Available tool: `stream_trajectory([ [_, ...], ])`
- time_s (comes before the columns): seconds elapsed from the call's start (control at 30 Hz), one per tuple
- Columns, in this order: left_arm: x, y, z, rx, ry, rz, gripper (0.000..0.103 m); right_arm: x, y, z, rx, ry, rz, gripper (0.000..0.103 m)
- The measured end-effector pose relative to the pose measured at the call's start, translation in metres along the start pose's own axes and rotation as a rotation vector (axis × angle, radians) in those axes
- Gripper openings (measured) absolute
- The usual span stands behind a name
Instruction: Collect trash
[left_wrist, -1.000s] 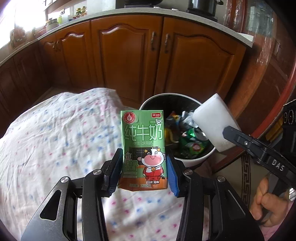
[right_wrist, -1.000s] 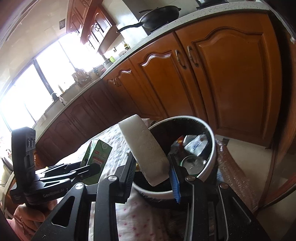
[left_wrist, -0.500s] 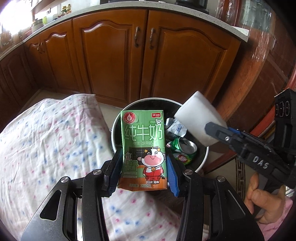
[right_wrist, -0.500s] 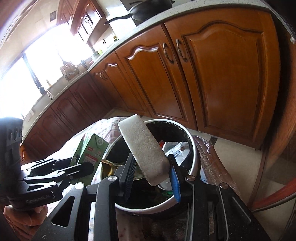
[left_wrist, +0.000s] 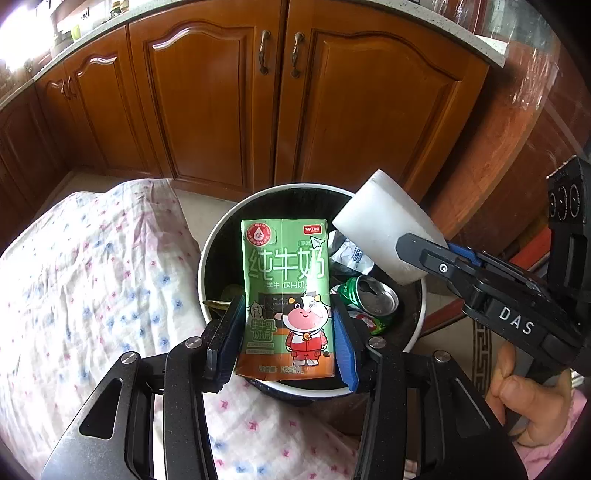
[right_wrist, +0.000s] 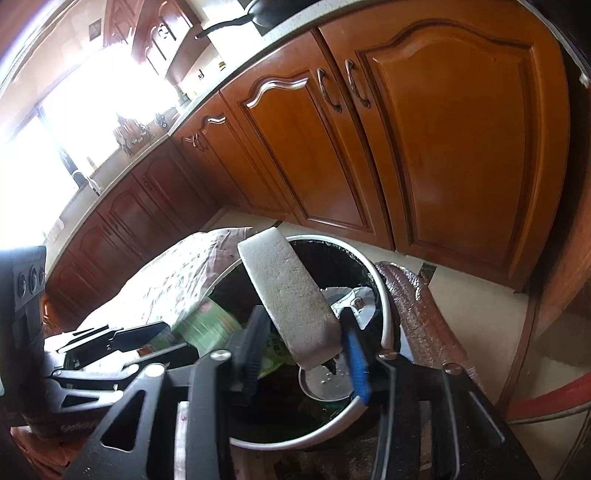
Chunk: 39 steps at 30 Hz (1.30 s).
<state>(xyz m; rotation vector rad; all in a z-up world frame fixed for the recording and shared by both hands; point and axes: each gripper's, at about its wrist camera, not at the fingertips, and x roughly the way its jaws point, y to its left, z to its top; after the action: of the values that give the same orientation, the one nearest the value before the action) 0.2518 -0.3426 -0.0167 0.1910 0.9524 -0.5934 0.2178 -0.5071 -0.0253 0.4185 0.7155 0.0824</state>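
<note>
My left gripper is shut on a green milk carton and holds it upright over the near rim of the round trash bin. My right gripper is shut on a white foam block and holds it over the bin; the block also shows in the left wrist view, above the bin's right side. The carton and the left gripper appear at the lower left of the right wrist view. A crushed green can and wrappers lie inside the bin.
A table with a flowered cloth lies left of the bin. Wooden kitchen cabinets stand close behind. A dark rolled mat lies on the floor right of the bin. A person's hand grips the right tool.
Both grippers have moved forward from the table to above the bin, each keeping its hold. The bin now sits directly under the carton and the foam block.
</note>
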Motion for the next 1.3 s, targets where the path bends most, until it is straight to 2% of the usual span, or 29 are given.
stream_trajectory([
  [0.13,0.000,0.003,0.001,-0.005,0.008,0.006,0.064,0.000,-0.001,-0.001,0.008,-0.009,0.010,0.053],
  [0.2,-0.002,0.005,-0.001,-0.010,0.002,0.004,0.066,-0.002,-0.002,-0.002,0.014,-0.014,0.012,0.053],
  [0.53,-0.016,0.024,-0.007,-0.062,-0.028,0.000,0.066,-0.016,0.007,-0.007,0.029,-0.041,0.022,0.054],
  [0.67,-0.025,0.037,-0.018,-0.109,-0.043,-0.018,0.066,-0.024,0.016,-0.013,0.027,-0.052,0.031,0.059],
  [0.83,-0.041,0.060,-0.039,-0.182,-0.074,-0.036,0.067,-0.037,0.034,-0.031,0.024,-0.072,0.045,0.064],
  [1.1,-0.075,0.087,-0.082,-0.265,-0.146,-0.024,0.070,-0.060,0.079,-0.072,-0.022,-0.140,0.027,0.082],
  [1.17,-0.083,0.091,-0.094,-0.274,-0.173,-0.015,0.073,-0.066,0.090,-0.083,-0.046,-0.163,0.015,0.086],
  [1.23,-0.094,0.095,-0.110,-0.281,-0.212,0.008,0.080,-0.072,0.099,-0.093,-0.061,-0.188,0.003,0.087],
  [1.3,-0.103,0.100,-0.125,-0.283,-0.239,0.023,0.080,-0.082,0.105,-0.103,-0.066,-0.230,-0.011,0.088],
])
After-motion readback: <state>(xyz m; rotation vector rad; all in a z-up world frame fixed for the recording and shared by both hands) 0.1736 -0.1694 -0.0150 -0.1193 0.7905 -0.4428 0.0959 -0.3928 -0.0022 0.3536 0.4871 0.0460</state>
